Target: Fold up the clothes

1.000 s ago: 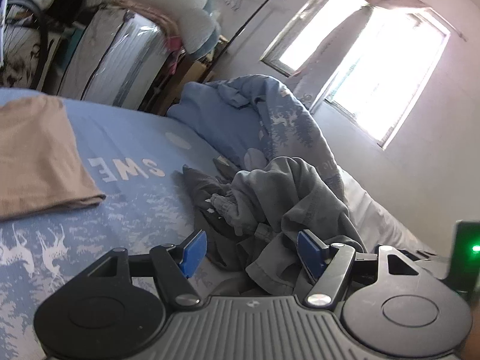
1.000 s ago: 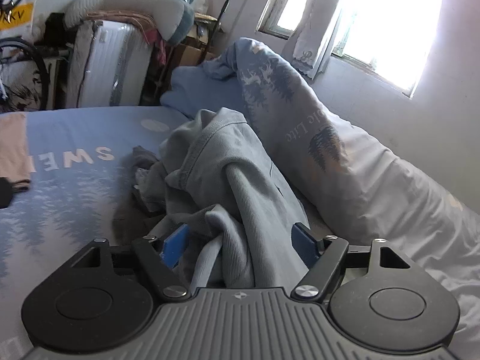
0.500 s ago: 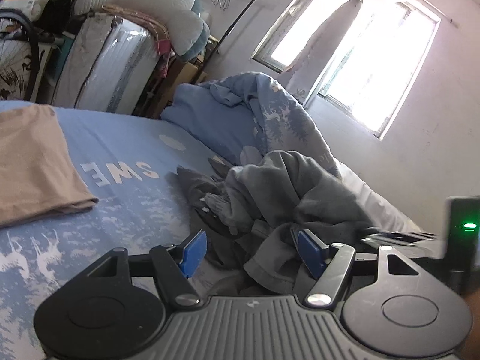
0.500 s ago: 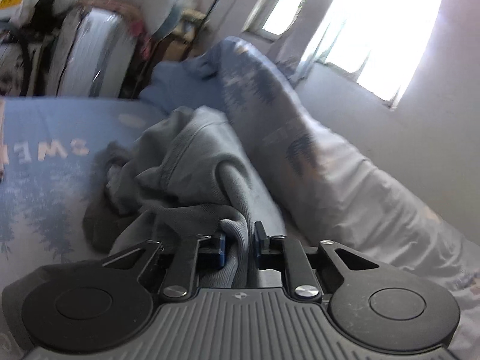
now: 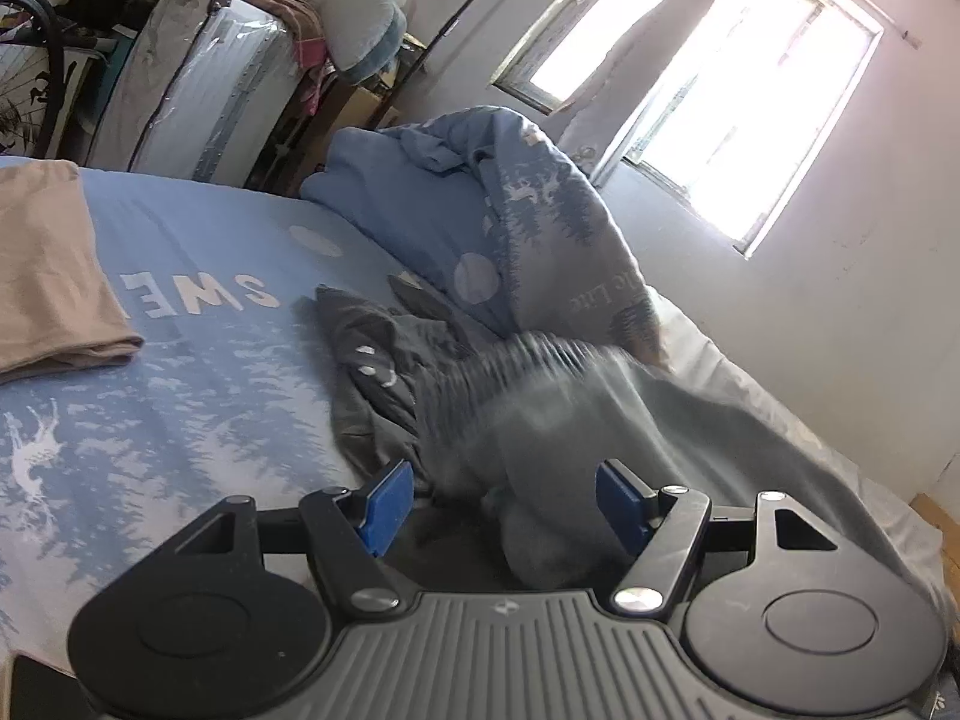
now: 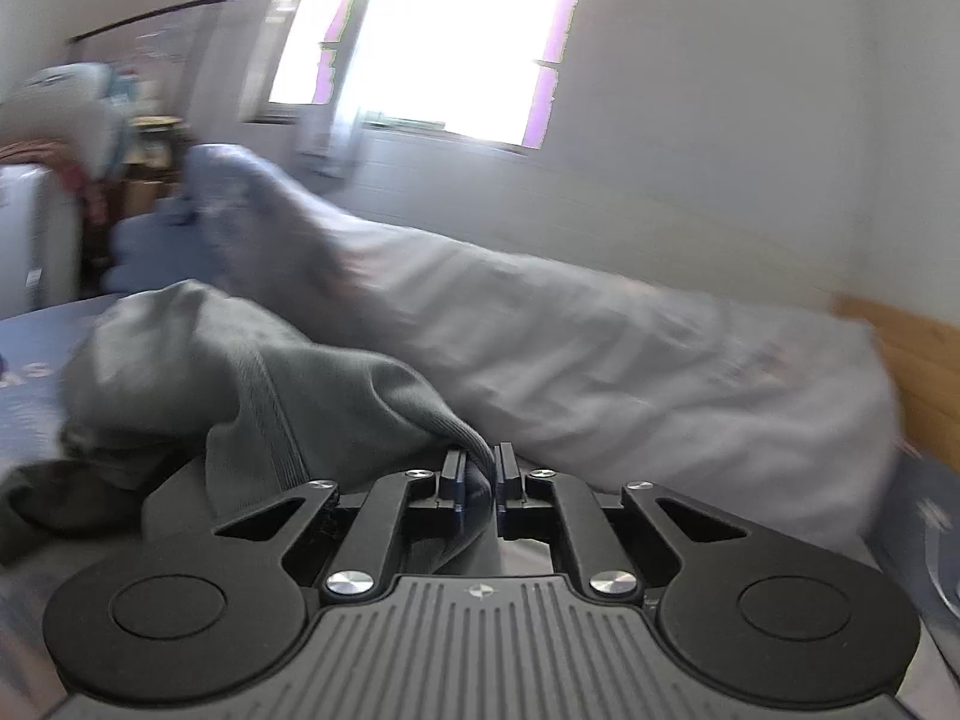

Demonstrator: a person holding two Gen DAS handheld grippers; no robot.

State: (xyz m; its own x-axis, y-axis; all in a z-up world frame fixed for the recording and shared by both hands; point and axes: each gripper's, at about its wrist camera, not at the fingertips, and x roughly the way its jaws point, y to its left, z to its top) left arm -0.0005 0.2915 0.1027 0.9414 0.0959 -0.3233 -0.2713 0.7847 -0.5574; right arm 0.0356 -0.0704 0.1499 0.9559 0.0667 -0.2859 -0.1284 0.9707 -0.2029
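Note:
A grey sweatshirt (image 5: 540, 420) lies crumpled on the blue bed sheet (image 5: 180, 396), blurred by motion, with a darker grey garment (image 5: 372, 360) under its left side. My left gripper (image 5: 504, 498) is open, its blue pads on either side of the sweatshirt's near edge. My right gripper (image 6: 478, 474) is shut on a ribbed fold of the grey sweatshirt (image 6: 252, 384) and holds it up off the bed. A folded beige garment (image 5: 48, 276) lies at the far left of the bed.
A blue and white duvet (image 5: 540, 240) is heaped along the wall under the window (image 5: 708, 102); it also shows in the right wrist view (image 6: 570, 372). Bagged bedding and pillows (image 5: 198, 90) stand beyond the bed. A wooden bed edge (image 6: 924, 372) is at the right.
My right gripper has closed on the sweatshirt and pulled it to the right and up. The sweatshirt has stretched out in front of my left gripper, which stays open.

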